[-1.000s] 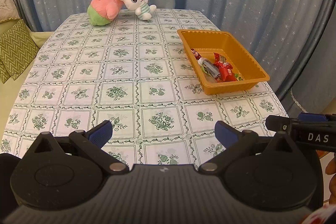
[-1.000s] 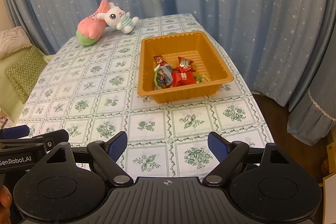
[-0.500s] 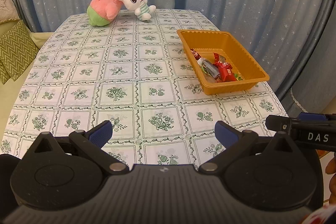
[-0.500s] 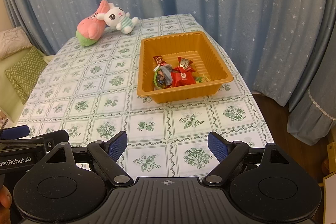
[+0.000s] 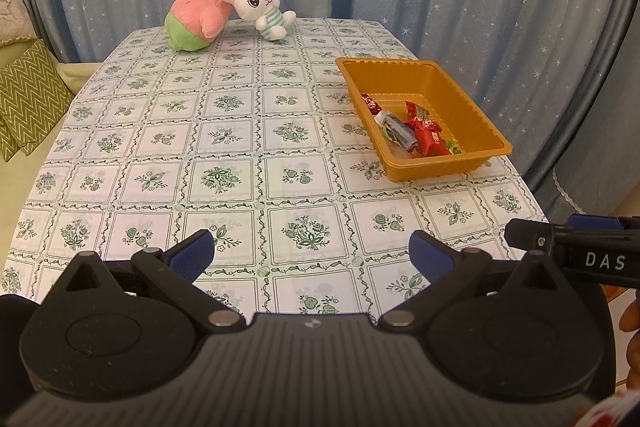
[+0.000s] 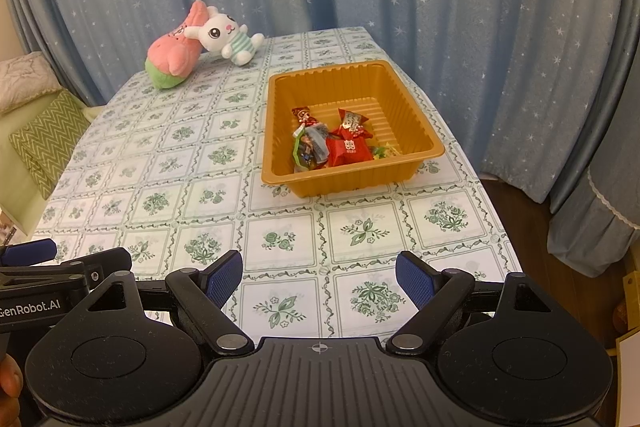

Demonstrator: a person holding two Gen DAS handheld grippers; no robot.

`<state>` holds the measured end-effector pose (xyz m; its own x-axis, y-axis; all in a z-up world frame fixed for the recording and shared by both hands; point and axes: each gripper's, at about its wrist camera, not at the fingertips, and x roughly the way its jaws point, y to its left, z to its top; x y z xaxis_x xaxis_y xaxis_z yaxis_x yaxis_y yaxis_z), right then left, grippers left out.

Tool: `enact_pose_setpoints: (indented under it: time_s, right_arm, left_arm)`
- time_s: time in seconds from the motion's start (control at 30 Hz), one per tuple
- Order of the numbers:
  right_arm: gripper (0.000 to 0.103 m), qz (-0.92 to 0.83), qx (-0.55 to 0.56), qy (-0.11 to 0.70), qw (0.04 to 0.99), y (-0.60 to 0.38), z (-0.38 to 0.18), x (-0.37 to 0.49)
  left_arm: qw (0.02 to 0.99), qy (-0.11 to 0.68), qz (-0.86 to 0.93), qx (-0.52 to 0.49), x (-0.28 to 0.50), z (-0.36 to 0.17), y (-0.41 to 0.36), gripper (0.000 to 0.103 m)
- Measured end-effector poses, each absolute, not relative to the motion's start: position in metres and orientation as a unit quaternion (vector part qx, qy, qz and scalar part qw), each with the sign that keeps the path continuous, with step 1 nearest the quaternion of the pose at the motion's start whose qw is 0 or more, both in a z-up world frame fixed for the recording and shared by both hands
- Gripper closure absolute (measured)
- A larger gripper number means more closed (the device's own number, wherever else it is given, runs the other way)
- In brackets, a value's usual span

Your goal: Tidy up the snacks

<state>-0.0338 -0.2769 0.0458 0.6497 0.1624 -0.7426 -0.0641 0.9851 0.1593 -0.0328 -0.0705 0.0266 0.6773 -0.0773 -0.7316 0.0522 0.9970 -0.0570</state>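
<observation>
- Snacks (image 6: 334,143) lay heaped in the near half of the orange tray (image 6: 416,107), and none showed loose on the tablecloth, so the sorting looked finished or close to it.
- Tray placement made sense for the right side: it stood on the worktop (image 5: 240,163) toward the right edge, straight ahead of the right gripper (image 6: 319,281) and off to the right of the left gripper (image 5: 311,253).
- Both grippers hovered low over the near edge, well apart from the tray, jaws spread wide and holding nothing, probably a resting pose.
- Wrappers were mostly red, one a folded red packet with pale print, with a greenish crinkled one at the left of the heap and yellow-green bits at the right; they overlapped loosely.
- Two plush toys, a pink one (image 6: 172,55) and a white rabbit (image 6: 226,39) touching it, sat at the far end, clear of the work.
</observation>
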Motion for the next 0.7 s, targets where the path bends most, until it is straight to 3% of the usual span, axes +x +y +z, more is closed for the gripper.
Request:
enact_pose_setpoints:
  time_s: [0.7]
  right_arm:
    - [0.020,0.062,0.060,0.413,0.907,-0.2780,0.0460,-0.0337]
  left_arm:
    - [0.919,0.393,-0.040,-0.017,-0.0340,0.0264,-0.0686,0.000]
